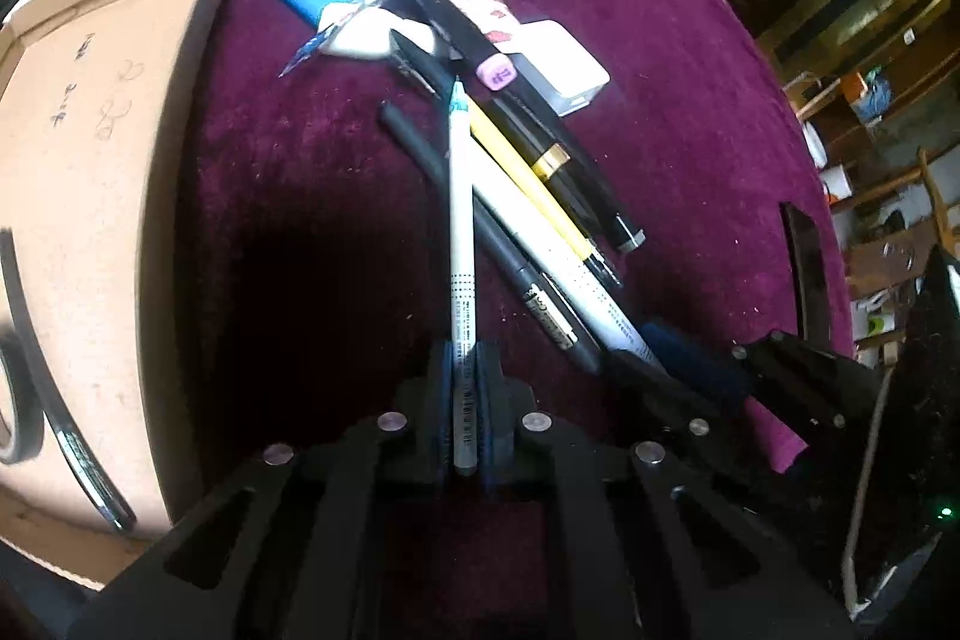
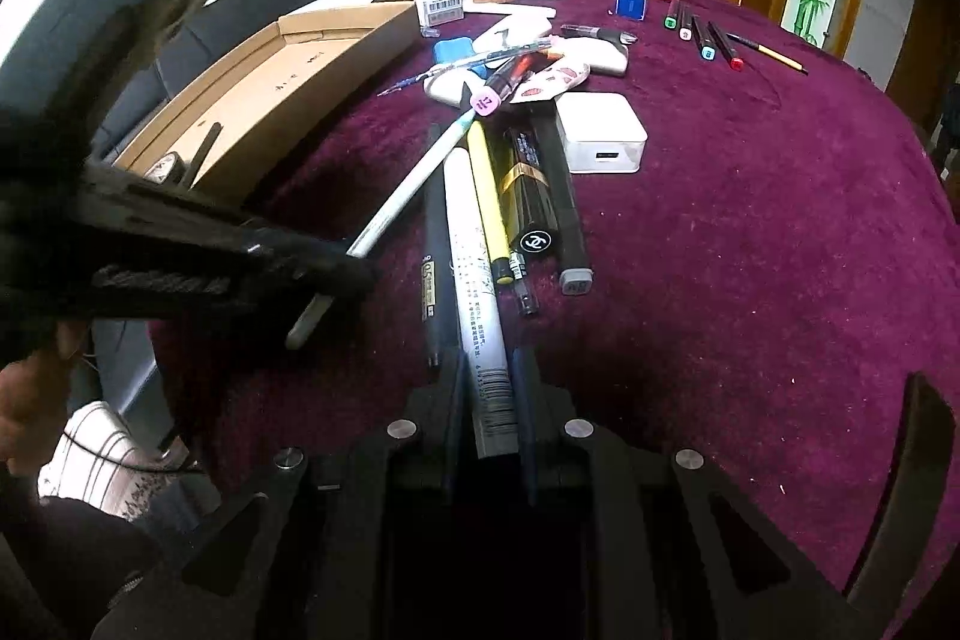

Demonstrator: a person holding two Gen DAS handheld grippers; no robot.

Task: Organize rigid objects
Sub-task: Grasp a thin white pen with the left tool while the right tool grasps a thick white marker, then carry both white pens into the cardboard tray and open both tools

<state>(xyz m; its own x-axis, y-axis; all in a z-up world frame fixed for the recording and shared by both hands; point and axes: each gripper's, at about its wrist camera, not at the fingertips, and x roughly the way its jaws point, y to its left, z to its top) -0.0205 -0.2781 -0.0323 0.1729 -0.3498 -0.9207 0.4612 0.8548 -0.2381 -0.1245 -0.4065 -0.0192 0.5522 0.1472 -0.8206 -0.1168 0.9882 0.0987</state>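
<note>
1. A shallow cardboard box sits at the left of the counter, which is draped in purple cloth.
2. The left gripper has its fingers pinched narrow on the near end of a slim white pen, whose far tip rests among the pile.
3. The pile lies at mid-counter: a yellow pen, a black gold-banded tube and a grey-capped marker side by side.
4. The right gripper has its fingers clamped on a thicker white pen with a barcode.
5. A white charger block sits just right of the pile; four markers lie apart at the far right.
</note>
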